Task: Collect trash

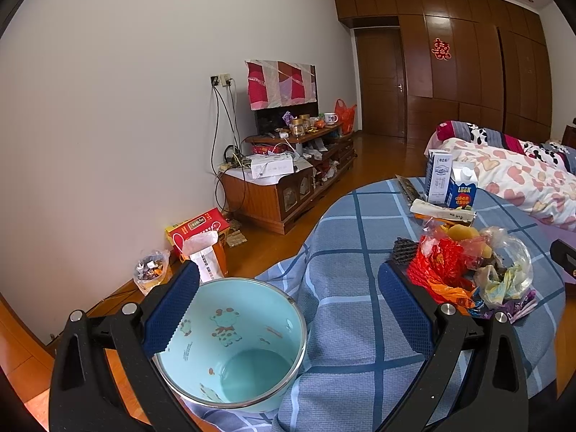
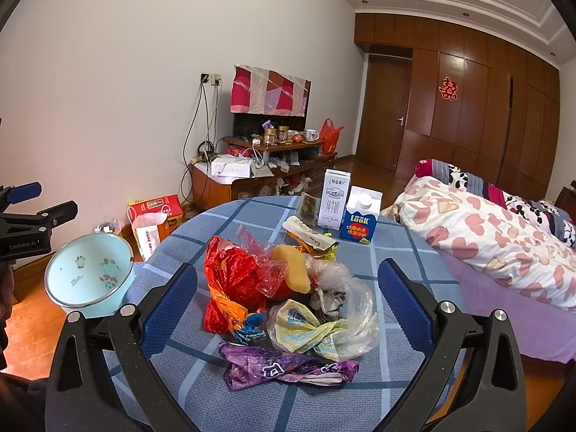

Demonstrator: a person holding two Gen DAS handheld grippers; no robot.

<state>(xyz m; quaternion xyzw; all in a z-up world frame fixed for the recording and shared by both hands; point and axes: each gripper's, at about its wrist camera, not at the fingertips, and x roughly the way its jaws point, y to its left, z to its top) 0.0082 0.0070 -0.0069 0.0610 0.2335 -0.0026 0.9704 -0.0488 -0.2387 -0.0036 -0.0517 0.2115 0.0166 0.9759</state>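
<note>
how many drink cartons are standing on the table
2. A tall white carton stands at the far edge of the table, and a shorter blue carton stands just to its right, both behind the trash pile. Others could be hidden in the pile.

Both wrist views are evenly and brightly lit by soft, diffuse light; shadows are faint. The wooden floor point(image 1: 381, 151) shows a mild sheen, and the wardrobe panels point(image 2: 468, 82) carry pale reflections. Fisheye distortion bows the wall point(image 1: 126, 108) and ceiling mouldings point(image 2: 450, 3), with black vignetting in the corners. Focus is sharp throughout, without motion blur.
</note>
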